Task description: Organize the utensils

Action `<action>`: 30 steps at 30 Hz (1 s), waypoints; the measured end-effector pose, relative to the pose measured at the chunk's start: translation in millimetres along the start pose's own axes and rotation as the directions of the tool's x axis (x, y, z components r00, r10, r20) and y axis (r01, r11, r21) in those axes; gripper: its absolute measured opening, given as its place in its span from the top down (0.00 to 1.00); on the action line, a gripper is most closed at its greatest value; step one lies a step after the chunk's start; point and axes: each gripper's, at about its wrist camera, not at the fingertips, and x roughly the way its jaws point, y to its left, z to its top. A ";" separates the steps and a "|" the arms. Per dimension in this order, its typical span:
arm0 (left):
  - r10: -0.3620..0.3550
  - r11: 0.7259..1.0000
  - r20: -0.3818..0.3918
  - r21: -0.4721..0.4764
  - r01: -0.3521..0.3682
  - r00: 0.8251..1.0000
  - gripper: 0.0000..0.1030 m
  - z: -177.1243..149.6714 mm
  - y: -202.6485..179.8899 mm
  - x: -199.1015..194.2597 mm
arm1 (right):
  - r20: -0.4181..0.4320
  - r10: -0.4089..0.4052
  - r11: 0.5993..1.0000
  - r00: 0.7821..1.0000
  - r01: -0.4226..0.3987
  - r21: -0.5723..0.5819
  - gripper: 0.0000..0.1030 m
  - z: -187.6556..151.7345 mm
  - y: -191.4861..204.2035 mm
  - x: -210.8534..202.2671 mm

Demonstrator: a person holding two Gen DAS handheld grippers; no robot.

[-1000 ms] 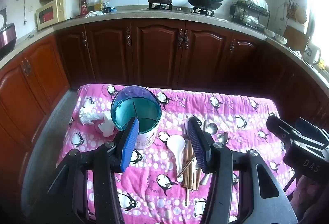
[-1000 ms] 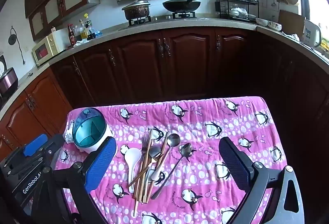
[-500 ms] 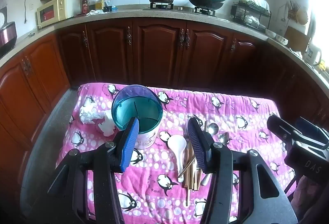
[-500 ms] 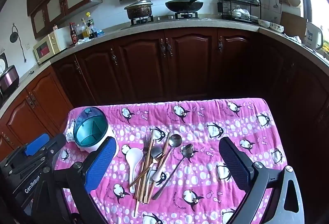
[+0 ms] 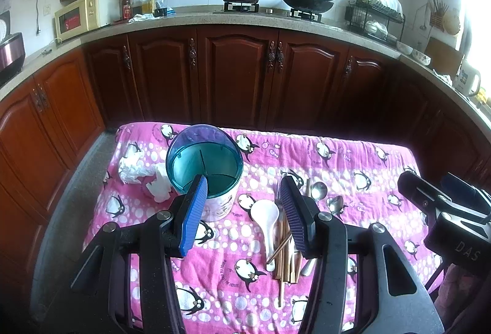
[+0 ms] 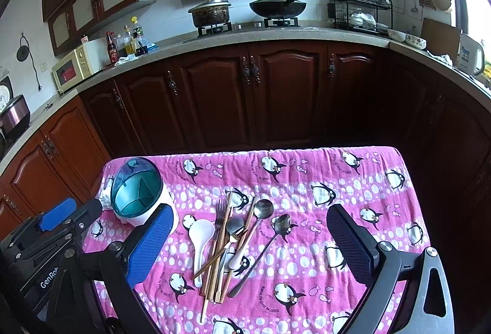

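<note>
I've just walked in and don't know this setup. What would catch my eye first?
The pink penguin-print cloth covering the table, with a heap of utensils piled at its middle: spoons, a fork and chopsticks. To the heap's left stands a teal-rimmed utensil holder, nothing visible in its compartments. Both tongs, left and right, stand open above the cloth, holding nothing.

**me:** Daylight pours in from the window (image 5: 478, 12) on my right and it's totally blown out white, with a purple fringe at the edge. The pink cloth (image 6: 307, 180) is bright and evenly lit, colours punchy.

**reply:** Shadows?

**me:** Soft ones only. The cabinet doors (image 5: 239, 73) under the counter go dark, nearly black on the right side (no detail there). Heavy fisheye bend, so the counter (image 6: 276, 35) curves like a bow, and the corners vignette to black. Centre is sharp, no motion blur, and it's softer toward the rim.
</note>
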 end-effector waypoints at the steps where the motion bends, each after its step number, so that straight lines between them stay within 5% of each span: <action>1: 0.001 1.000 0.002 0.004 -0.001 1.000 0.52 -0.2 -0.6 0.0 | 0.000 0.000 1.000 1.000 0.000 0.001 0.04 -0.1 0.0 -0.4; 30: 0.042 0.998 -0.022 0.051 -0.041 0.999 0.52 -1.8 -5.0 7.7 | -0.030 0.007 1.000 1.000 -0.008 -0.021 0.04 -2.7 2.5 9.7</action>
